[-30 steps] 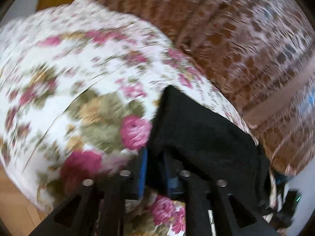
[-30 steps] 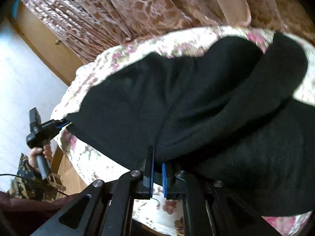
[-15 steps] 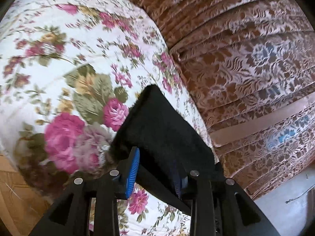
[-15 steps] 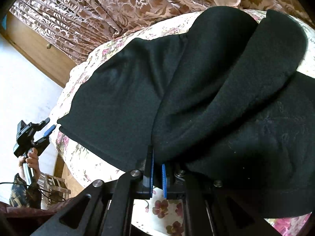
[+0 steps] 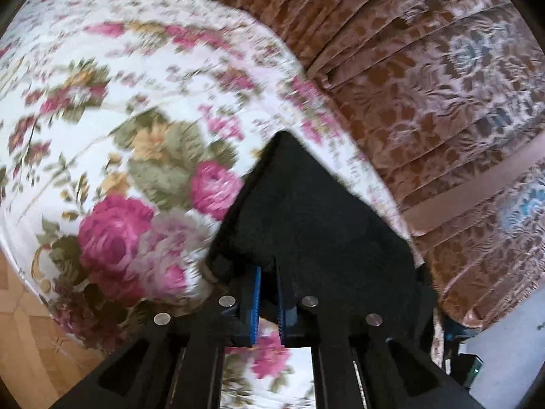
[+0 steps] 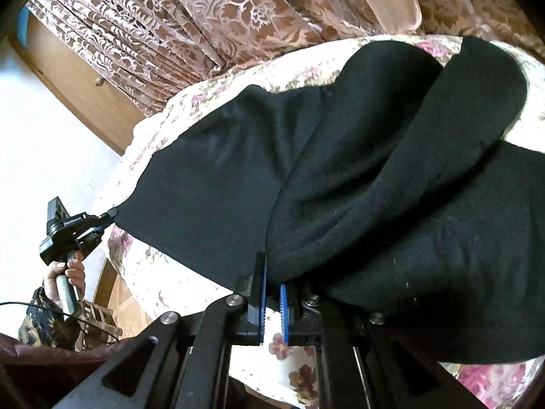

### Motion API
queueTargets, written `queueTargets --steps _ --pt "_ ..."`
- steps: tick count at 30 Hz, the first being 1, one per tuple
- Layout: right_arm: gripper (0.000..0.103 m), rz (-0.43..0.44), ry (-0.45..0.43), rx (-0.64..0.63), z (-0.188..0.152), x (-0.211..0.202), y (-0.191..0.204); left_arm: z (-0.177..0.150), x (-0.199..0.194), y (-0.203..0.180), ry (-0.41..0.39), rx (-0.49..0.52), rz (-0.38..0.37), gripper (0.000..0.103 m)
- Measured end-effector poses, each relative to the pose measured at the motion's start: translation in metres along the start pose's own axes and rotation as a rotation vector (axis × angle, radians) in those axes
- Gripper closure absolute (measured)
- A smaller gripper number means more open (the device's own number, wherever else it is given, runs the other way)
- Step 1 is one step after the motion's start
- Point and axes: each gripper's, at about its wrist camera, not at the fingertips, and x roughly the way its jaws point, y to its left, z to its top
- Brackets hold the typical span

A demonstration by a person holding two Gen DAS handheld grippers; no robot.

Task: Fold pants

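Black pants (image 6: 374, 187) lie spread and partly folded over a floral bed cover (image 6: 163, 272). In the right wrist view my right gripper (image 6: 272, 272) is shut on a thick fold at the pants' near edge. The left gripper (image 6: 102, 220), held by a hand (image 6: 68, 269), grips the far left corner of the pants. In the left wrist view that corner of the pants (image 5: 306, 221) rises as a black point. The jaws of my left gripper (image 5: 267, 272) are closing, with the cloth pinched between the blue pads.
The floral bed cover (image 5: 119, 119) fills the left of the left wrist view, with wooden floor (image 5: 20, 341) below its edge. A brown patterned curtain (image 5: 425, 102) hangs behind the bed. A wooden cabinet door (image 6: 75, 78) stands at the back left.
The left gripper's jaws stood wider half a second ago and have now closed on the pants' corner. The right gripper has kept its hold on the fold.
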Motion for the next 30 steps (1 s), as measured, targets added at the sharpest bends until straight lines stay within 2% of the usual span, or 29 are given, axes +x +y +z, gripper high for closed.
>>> queueTargets --steps 3,7,10,11,12,15,16,18,21,23,25,27,29,30 --pt "0.097 -0.021 0.017 -0.004 -0.003 0.007 -0.001 -0.001 0.01 0.005 0.015 -0.004 0.039 0.096" --pt "0.097 -0.043 0.033 -0.033 -0.005 0.015 -0.002 -0.006 0.008 -0.002 0.027 0.06 0.078 0.095" --pt "0.097 -0.015 0.046 0.006 -0.003 0.018 -0.011 -0.006 -0.002 -0.005 0.019 0.072 0.116 0.086" --pt "0.093 -0.001 0.049 0.017 -0.003 0.017 -0.013 -0.005 -0.006 -0.007 0.008 0.074 0.139 0.08" --pt "0.09 0.026 0.054 0.029 -0.001 0.014 -0.016 -0.004 -0.011 -0.011 -0.014 0.087 0.184 0.078" --pt "0.072 0.037 0.073 0.03 0.001 -0.003 -0.024 -0.003 -0.027 -0.024 -0.091 0.164 0.303 0.078" --pt "0.068 0.031 0.071 0.03 0.002 -0.008 -0.025 -0.003 -0.035 -0.032 -0.13 0.192 0.303 0.078" --pt "0.066 0.002 0.029 0.061 0.007 -0.034 -0.041 -0.004 -0.044 -0.049 -0.177 0.252 0.256 0.078" --pt "0.066 -0.066 -0.061 0.137 0.027 -0.069 -0.07 -0.01 -0.035 -0.082 -0.161 0.366 0.193 0.078" --pt "0.063 -0.148 -0.134 0.202 0.051 -0.09 -0.094 -0.019 -0.018 -0.107 -0.105 0.454 0.136 0.078" --pt "0.063 -0.191 -0.176 0.232 0.074 -0.1 -0.107 -0.034 0.007 -0.134 -0.027 0.542 0.066 0.078" --pt "0.054 -0.248 -0.202 0.262 0.108 -0.101 -0.122 -0.048 0.03 -0.158 0.052 0.611 0.017 0.078" --pt "0.039 -0.255 -0.205 0.274 0.139 -0.093 -0.133 -0.061 0.046 -0.176 0.099 0.661 -0.013 0.078" --pt "0.036 -0.243 -0.203 0.284 0.151 -0.087 -0.139 -0.07 0.057 -0.186 0.135 0.696 -0.034 0.078"
